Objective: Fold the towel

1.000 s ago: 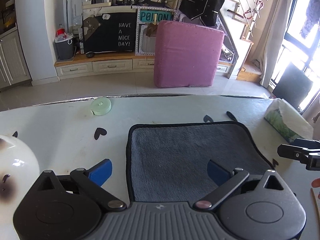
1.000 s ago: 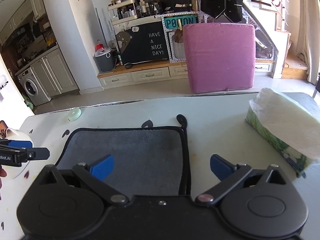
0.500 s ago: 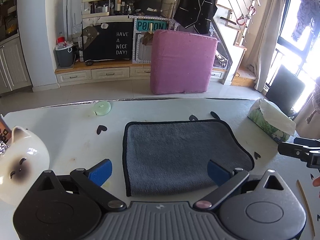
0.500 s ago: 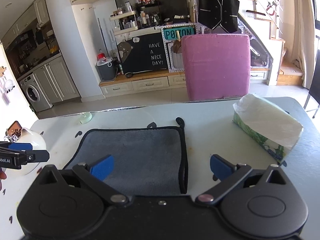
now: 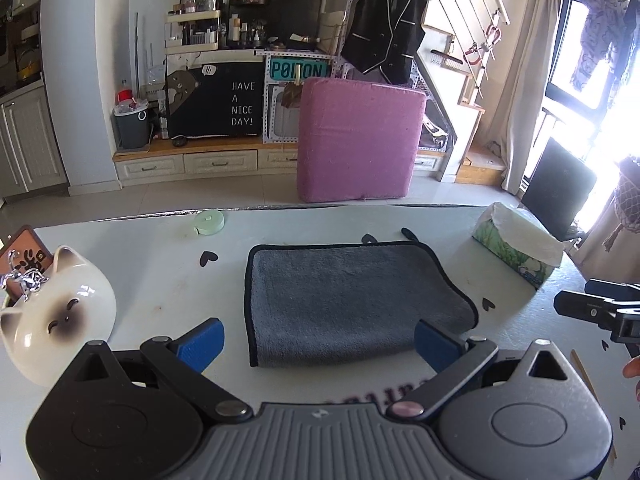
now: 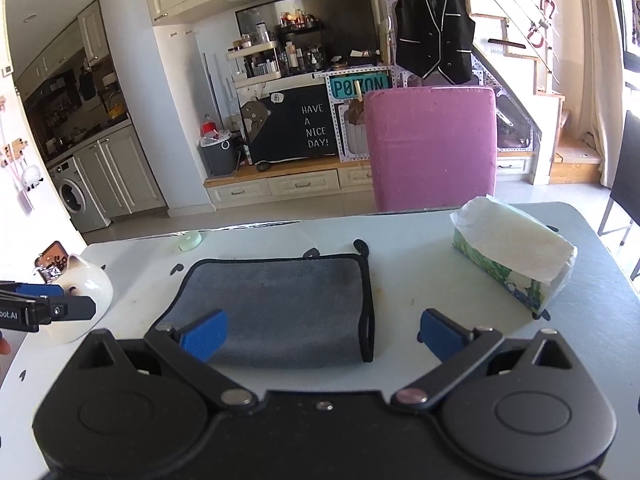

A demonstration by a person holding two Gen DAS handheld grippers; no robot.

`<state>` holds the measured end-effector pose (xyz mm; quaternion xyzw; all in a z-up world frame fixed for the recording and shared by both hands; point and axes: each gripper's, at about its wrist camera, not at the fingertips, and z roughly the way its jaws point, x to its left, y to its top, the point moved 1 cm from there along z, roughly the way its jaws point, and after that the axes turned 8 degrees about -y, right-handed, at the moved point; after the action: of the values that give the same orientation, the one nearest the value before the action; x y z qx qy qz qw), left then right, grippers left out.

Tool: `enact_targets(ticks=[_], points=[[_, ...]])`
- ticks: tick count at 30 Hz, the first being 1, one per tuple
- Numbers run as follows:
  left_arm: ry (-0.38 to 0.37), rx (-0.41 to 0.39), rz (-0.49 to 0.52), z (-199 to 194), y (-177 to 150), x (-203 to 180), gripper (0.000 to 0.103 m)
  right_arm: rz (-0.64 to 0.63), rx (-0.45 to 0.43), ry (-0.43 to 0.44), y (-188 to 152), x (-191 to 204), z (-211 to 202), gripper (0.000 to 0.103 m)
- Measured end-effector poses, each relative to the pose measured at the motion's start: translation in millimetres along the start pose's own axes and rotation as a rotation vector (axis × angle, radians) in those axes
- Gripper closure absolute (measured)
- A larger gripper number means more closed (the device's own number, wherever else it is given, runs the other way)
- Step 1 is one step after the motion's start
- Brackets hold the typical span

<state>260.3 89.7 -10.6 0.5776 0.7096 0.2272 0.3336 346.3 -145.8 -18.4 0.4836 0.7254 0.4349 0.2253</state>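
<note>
A grey towel (image 5: 348, 300) with black trim lies folded flat on the white table (image 5: 160, 280); it also shows in the right wrist view (image 6: 280, 304). My left gripper (image 5: 318, 340) is open and empty, just short of the towel's near edge and raised off it. My right gripper (image 6: 320, 334) is open and empty, near the towel's near right corner. Each gripper's tip shows at the edge of the other's view.
A white cat-shaped jar (image 5: 56, 312) stands at the left, with a small brown sign (image 5: 24, 252) behind it. A tissue pack (image 5: 520, 244) lies at the right. A green round tape (image 5: 209, 224) lies at the far edge. A pink cushion (image 5: 356, 140) stands beyond the table.
Both grippers have pulled back and up from the towel, still open. The towel now lies wholly in front of them, smaller in view.
</note>
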Motion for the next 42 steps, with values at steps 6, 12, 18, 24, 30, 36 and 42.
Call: enact_targets(ticks=[6, 12, 18, 24, 30, 36, 42], points=[[-0.009, -0.019, -0.002, -19, -13, -6, 0.002, -0.002, -0.019, 0.016, -8, 2, -20, 0.0], [-0.004, -0.025, -0.009, -38, -26, -7, 0.002, -0.007, -0.023, 0.025, -16, 8, -40, 0.0], [-0.019, -0.039, -0.031, -59, -38, -6, 0.002, -0.017, -0.027, 0.041, -26, 10, -57, 0.0], [-0.028, -0.064, -0.014, -78, -49, -10, 0.0, -0.025, -0.04, 0.058, -36, 12, -74, 0.0], [-0.047, -0.069, -0.004, -95, -66, -17, 0.0, -0.04, -0.057, 0.08, -50, 13, -95, 0.0], [-0.048, -0.085, 0.027, -110, -83, -29, 0.0, -0.049, -0.077, 0.098, -66, 11, -119, 0.0], [-0.05, -0.093, 0.061, -120, -100, -40, 0.0, -0.046, -0.093, 0.105, -80, 9, -140, 0.0]])
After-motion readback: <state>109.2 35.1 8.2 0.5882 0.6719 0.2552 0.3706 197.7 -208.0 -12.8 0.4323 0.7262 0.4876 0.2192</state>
